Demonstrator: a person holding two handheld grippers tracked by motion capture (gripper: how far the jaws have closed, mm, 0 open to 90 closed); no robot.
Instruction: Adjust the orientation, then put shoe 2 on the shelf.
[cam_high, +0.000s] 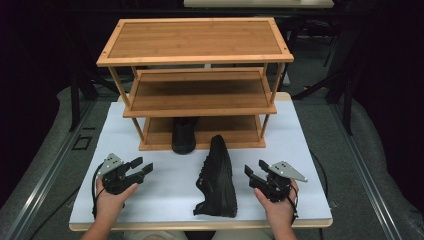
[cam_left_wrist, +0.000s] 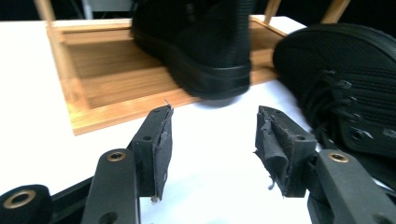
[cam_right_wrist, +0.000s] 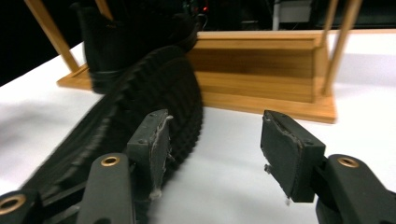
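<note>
One black sneaker (cam_high: 217, 177) is seen lying on its side on the white surface (cam_high: 165, 200), between the left gripper (cam_high: 141, 166) and right gripper (cam_high: 255, 172); both sets of jaws are spread, empty.

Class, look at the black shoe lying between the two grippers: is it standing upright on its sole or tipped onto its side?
Tipped on its side: the shoe shows its laces toward the left gripper and its ridged sole toward the right gripper.

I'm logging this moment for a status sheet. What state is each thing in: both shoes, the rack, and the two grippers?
Shoe on the table: tipped on its side, free of both grippers.
Shoe on the rack: upright on the bottom shelf, heel toward the person.
Rack: standing; top and middle shelves bare.
Left gripper: open, holding nothing.
Right gripper: open, holding nothing.
</note>
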